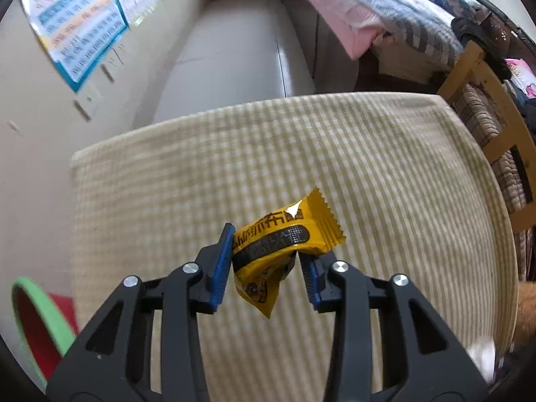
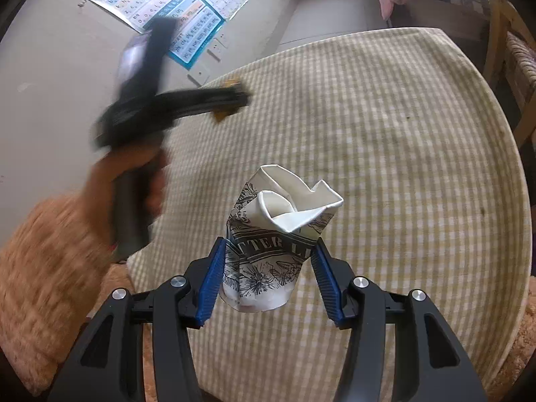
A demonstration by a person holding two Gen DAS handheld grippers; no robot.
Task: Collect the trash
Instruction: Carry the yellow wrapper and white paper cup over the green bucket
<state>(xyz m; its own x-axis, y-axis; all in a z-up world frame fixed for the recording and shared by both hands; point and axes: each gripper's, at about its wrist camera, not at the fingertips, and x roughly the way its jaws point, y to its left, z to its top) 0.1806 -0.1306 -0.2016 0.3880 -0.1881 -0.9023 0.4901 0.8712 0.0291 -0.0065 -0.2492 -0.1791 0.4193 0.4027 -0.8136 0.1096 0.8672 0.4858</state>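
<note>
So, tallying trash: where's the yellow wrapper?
Left wrist view, centre: the yellow wrapper sits clamped in the left gripper above the checked tablecloth.

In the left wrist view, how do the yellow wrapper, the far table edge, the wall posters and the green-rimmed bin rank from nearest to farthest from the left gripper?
1. Yellow wrapper: between the left gripper pads.
2. Green-rimmed bin: low at the left, beside the table.
3. Far table edge: straight ahead, across the checked cloth.
4. Wall posters: upper left, beyond the table.
</note>
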